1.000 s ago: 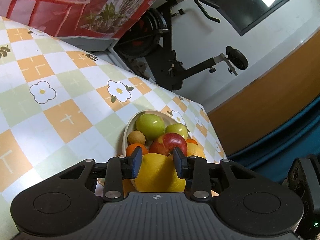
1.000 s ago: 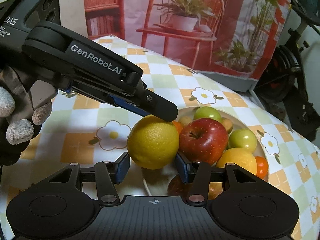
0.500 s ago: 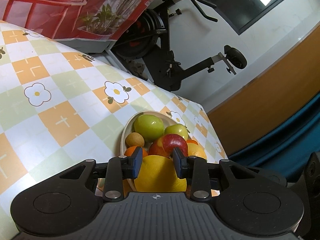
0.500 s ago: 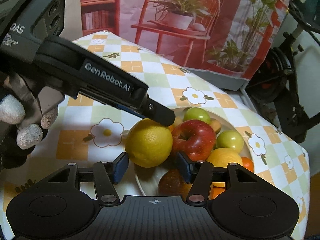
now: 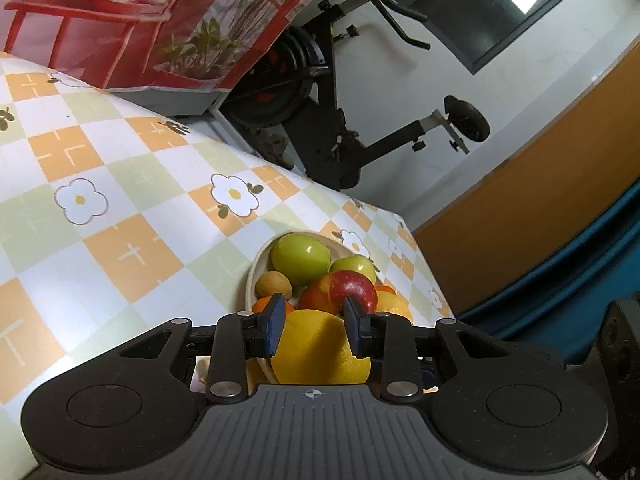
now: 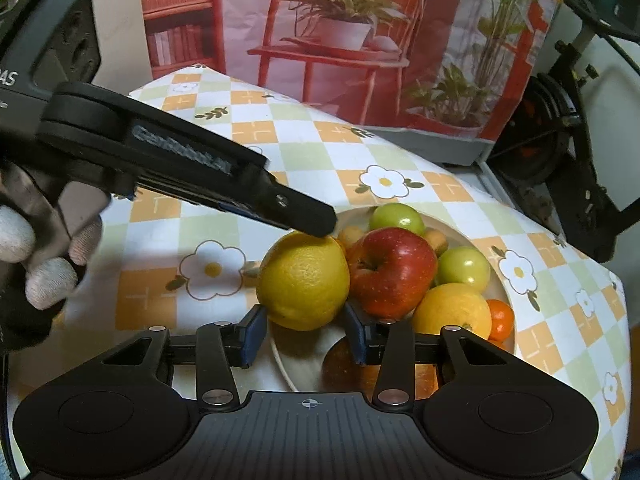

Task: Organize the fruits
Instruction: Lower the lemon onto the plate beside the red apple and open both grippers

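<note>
A large yellow citrus (image 5: 316, 352) hangs at the near rim of a cream bowl (image 5: 252, 276) on the chequered flower tablecloth. My left gripper (image 5: 314, 328) is shut on it, jaws still closing slightly. In the right wrist view one of its fingers (image 6: 312, 220) lies across the top of the citrus (image 6: 304, 280). My right gripper (image 6: 306, 334) comes from below; its jaws are closing and its blue pads touch the fruit's lower sides. The bowl (image 6: 500, 276) holds a red apple (image 6: 394, 272), green apples (image 6: 396, 218), oranges and small brown fruits.
A gloved hand (image 6: 40, 260) holds the left gripper's handle at the left. A red plant poster (image 6: 340, 40) stands behind the table. An exercise bike (image 5: 320, 120) is past the table's far edge. Bare tablecloth (image 5: 120, 220) lies left of the bowl.
The right gripper's jaws opened a little, then narrowed onto the citrus's lower sides. The left gripper kept its hold and hardly moved.
</note>
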A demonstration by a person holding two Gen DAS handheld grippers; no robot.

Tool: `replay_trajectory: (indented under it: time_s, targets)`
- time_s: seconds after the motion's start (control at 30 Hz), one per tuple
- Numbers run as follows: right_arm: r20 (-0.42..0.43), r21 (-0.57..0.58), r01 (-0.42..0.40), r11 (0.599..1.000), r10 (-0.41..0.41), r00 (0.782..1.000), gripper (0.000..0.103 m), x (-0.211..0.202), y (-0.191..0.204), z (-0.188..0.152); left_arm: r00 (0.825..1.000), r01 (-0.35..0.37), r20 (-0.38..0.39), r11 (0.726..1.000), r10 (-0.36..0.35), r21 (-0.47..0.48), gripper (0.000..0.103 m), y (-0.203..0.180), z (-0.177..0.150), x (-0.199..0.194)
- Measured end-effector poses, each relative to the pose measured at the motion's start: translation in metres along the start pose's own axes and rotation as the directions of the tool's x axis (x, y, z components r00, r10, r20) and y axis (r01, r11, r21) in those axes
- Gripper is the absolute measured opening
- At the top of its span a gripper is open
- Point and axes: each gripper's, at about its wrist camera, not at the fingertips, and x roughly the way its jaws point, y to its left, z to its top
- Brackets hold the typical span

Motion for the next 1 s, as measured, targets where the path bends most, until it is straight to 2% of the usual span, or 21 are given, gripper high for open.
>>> replay_trajectory:
  time_s: [0.07,0.2,0.33,0.67,1.0]
  targets:
    - [-0.003,0.001,0.003,1.0,-0.003,1.0,0.039,0.002,0.001,0.001,1.0,-0.013,0.001,1.0,0.013,-0.009,0.033,0.005,0.001,-0.004]
    - [-0.007,0.003,0.003,1.0,-0.003,1.0,0.039,0.002,0.001,0.001,0.999,-0.031,-0.013,0.999,0.031,-0.026,0.025,0.015,0.0,-0.006]
    - [-0.012,-0.002,0.007,1.0,-0.007,1.0,0.039,0.003,0.001,0.002,0.999,-0.032,-0.014,0.999,0.031,-0.022,0.024,0.014,-0.001,-0.006]
    - [-0.021,-0.009,0.011,1.0,-0.011,1.0,0.04,0.005,0.002,0.004,0.998,-0.07,0.009,0.997,0.069,0.032,0.024,0.003,-0.004,-0.006]
    - [-0.005,-0.01,0.017,1.0,-0.017,1.0,0.042,-0.004,0.005,-0.001,0.996,-0.08,0.034,0.997,0.08,0.016,0.026,0.006,-0.004,-0.015]
